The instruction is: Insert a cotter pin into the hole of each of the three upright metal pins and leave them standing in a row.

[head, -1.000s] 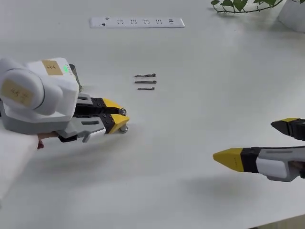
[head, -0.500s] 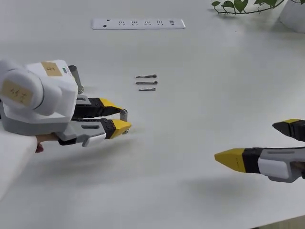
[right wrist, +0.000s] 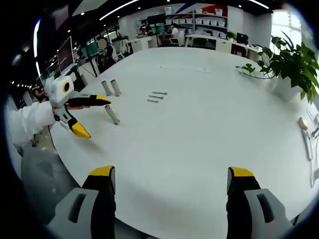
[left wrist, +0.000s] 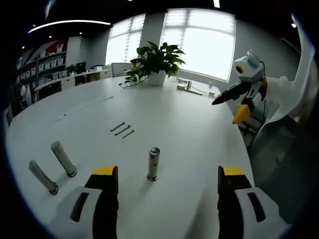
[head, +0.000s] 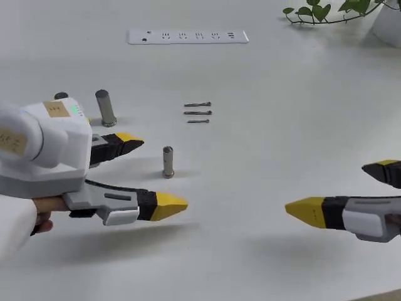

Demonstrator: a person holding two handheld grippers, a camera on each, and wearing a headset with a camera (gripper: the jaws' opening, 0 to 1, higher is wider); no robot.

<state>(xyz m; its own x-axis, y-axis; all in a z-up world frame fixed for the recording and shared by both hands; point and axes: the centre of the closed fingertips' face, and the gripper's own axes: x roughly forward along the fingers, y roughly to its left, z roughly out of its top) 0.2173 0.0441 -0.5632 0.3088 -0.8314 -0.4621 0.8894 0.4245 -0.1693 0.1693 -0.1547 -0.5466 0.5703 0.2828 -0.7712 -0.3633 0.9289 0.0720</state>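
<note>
1. Fingers point(head: 169, 204) of the left gripper point(head: 165, 173) are spread wide in the head view and hold nothing. One metal pin point(head: 168, 162), a short grey cylinder, stands upright on the white table point(head: 263, 144) in the gap between the yellow tips and touches neither. Two other metal pins point(head: 105, 108) stand further off to the left, one partly hidden behind the gripper body. Three thin cotter pins point(head: 198, 113) lie side by side beyond the near pin, well apart from it. The right gripper point(head: 325, 188) hovers at the near right, also wide open and empty.

2. From the left gripper view, the upright pin stands just past the two fingers and between them, closer to the left one. It has a round flat top and a slightly wider foot. The other two pins lean in the fisheye at the far left, and the cotter pins lie beyond.

3. From the right gripper view, that gripper's own fingers stand wide apart over bare table, with all the pins far away at the left gripper.
</note>
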